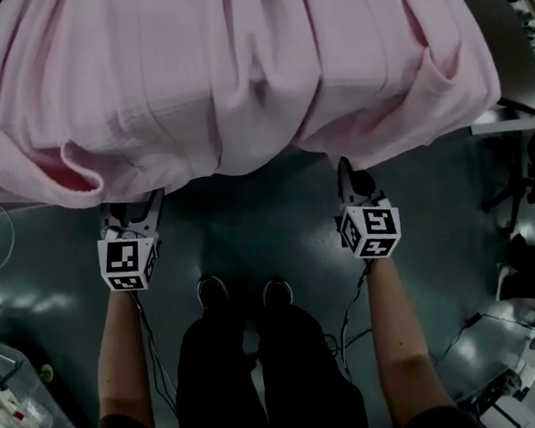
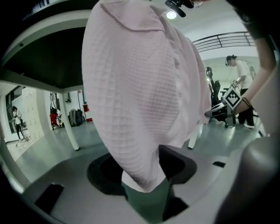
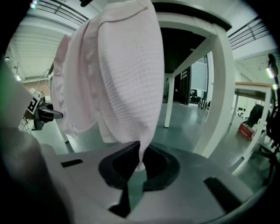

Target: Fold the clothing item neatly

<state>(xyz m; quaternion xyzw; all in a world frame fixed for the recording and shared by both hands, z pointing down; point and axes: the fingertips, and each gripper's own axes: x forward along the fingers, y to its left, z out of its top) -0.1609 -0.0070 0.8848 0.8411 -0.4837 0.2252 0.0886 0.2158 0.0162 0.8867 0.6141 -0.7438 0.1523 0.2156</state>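
Jaws of the right gripper [image 3: 139, 164] are closed, pinching a thin edge of the pink garment [image 1: 235, 70], which narrows to a point right at the pads. Left gripper [image 2: 139, 173] jaws stand wide apart; a thick fold of the same waffle-knit fabric passes between them, loose, no visible pinch, its end poking out past the jaws.

Head view: garment bunched and ballooned across the whole top of frame, lower hem down at both grippers, above the dark glossy floor [image 1: 267, 208]. Collar [image 2: 127, 17] and a button [image 2: 177, 63] show in the left gripper view. Fabric rises in front of a white table [image 3: 218, 87]; can't tell if its far part rests on it.

Each gripper carries a marker cube, left [image 1: 128, 259] and right [image 1: 371, 230], with black-and-white square codes, the only print legible. Person's shoes [image 1: 214, 291] are between the forearms. Another person [image 2: 238, 70] stands in the background.
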